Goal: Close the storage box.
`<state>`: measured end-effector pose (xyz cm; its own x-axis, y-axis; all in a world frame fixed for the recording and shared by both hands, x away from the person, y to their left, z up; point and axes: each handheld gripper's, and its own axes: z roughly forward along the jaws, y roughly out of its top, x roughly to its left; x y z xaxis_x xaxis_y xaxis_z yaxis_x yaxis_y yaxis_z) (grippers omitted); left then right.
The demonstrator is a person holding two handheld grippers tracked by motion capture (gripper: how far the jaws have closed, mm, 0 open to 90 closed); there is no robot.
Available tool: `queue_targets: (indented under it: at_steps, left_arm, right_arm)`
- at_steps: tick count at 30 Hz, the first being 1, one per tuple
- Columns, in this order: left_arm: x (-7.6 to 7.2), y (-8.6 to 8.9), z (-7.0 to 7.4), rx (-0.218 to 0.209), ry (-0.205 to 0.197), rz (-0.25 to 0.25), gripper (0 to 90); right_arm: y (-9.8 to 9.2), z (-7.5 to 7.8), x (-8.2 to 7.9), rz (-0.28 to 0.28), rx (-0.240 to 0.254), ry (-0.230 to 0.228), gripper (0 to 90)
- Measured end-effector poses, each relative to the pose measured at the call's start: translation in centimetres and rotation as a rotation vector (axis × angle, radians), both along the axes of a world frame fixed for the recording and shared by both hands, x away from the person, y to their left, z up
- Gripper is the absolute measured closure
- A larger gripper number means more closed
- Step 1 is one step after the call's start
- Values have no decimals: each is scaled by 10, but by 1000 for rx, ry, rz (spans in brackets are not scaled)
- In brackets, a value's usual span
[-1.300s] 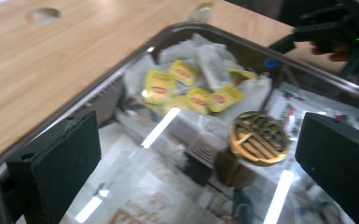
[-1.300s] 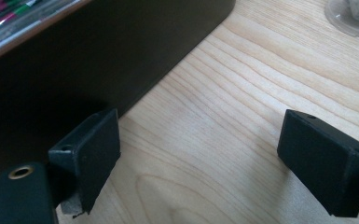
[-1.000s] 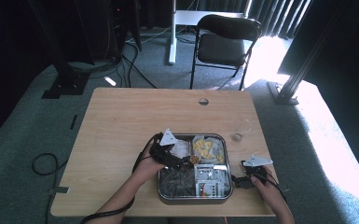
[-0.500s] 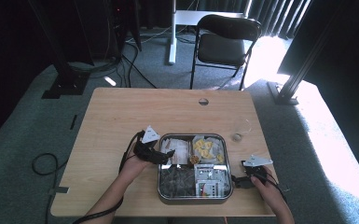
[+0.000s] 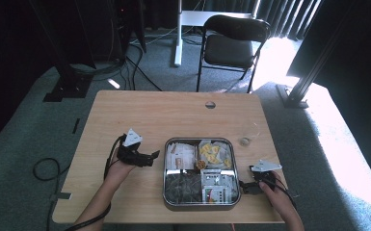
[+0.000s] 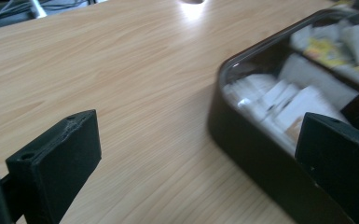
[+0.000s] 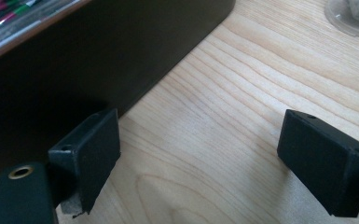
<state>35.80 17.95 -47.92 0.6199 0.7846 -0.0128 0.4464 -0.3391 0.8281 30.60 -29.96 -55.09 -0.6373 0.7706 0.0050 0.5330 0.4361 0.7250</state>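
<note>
A metal tin [image 5: 200, 204] with several compartments sits at the table's near middle. It holds white packets [image 5: 180, 155], yellow packets [image 5: 211, 153], dark packets [image 5: 182, 185] and printed sachets [image 5: 217, 185]. My left gripper [image 5: 152, 158] rests on the table just left of the tin, open and empty. In the left gripper view the gripper [image 6: 198, 158] faces bare wood, with the tin's wall [image 6: 247, 144] and the white packets [image 6: 279, 100] at the right. My right gripper [image 5: 242, 187] lies at the tin's right side, open; in the right gripper view the gripper [image 7: 205, 158] has the dark tin wall [image 7: 98, 56] beside its left jaw.
A small clear round object [image 5: 244, 142] lies on the table to the right of the tin, and appears as a clear rim [image 7: 354, 18] in the right gripper view. A cable hole [image 5: 210, 104] is near the table's far edge. A folding chair [image 5: 231, 45] stands beyond the table.
My left gripper has drawn back leftward, from over the tin's left compartments to the bare table beside it. The right gripper has stayed where it was.
</note>
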Motion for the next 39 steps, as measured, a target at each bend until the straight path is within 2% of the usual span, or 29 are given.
queue_targets:
  at_steps: [6, 16, 27, 39]
  left_arm:
    - [-2, 24, -6, 8, 6, 46, 5]
    - [-11, 52, -17, 3, 23, 94, 5]
    - [-29, 83, -35, 13, 49, 152, 5]
    - [-53, 101, -47, 5, 81, 193, 5]
  right_arm:
    - [0, 0, 0, 0, 0, 0, 125]
    - [0, 0, 0, 0, 0, 0, 125]
    - [0, 0, 0, 0, 0, 0, 125]
    - [0, 0, 0, -2, 2, 1, 125]
